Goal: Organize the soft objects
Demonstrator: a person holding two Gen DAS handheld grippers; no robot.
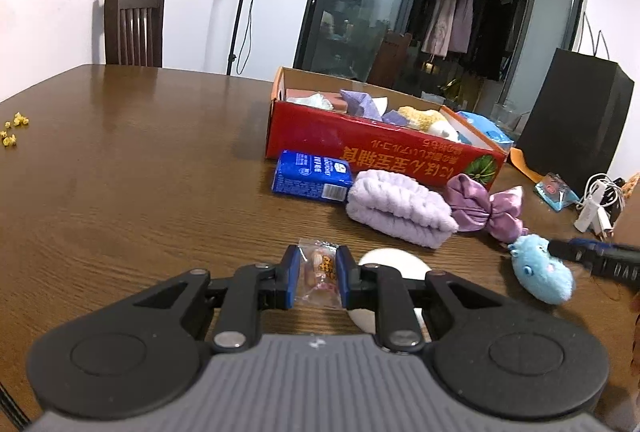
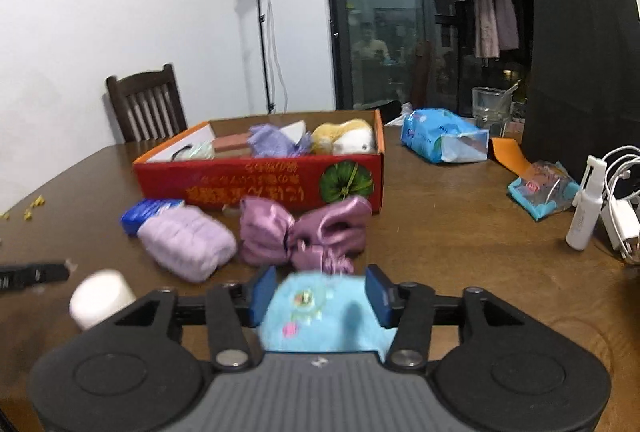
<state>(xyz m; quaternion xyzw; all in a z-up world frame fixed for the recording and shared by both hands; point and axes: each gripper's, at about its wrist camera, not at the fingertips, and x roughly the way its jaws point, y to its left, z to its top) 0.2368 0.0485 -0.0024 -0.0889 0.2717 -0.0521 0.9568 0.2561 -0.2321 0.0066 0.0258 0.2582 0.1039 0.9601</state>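
I have two things held at once. My left tool (image 1: 318, 278) pinches a little clear snack packet (image 1: 319, 274) between its blue pads, and the packet points straight out ahead, along the fingers. My right tool (image 2: 320, 296) squeezes a fuzzy blue plush toy (image 2: 320, 316) from both sides. The view there is a bit blurry, but the pads look pressed into the fluff.

The place to put them is the red box (image 2: 260, 184). It lies ahead of both tools, well away across the tabletop (image 1: 140, 172). Its long side runs left to right in front of me, and the top is open. Soft things already sit inside, like a yellow plush (image 2: 344, 136) and a purple cloth (image 2: 272, 140).

From the right tool the box is straight ahead. From the left tool it sits ahead and off to the right. I think the right tool has the easier way in.

Between me and the box lie a folded purple towel (image 1: 400, 208), a shiny pink bow (image 1: 484, 208) and a blue pack (image 1: 312, 176). A white round thing (image 2: 102, 298) sits just by the left tool. I would lift high to clear them.
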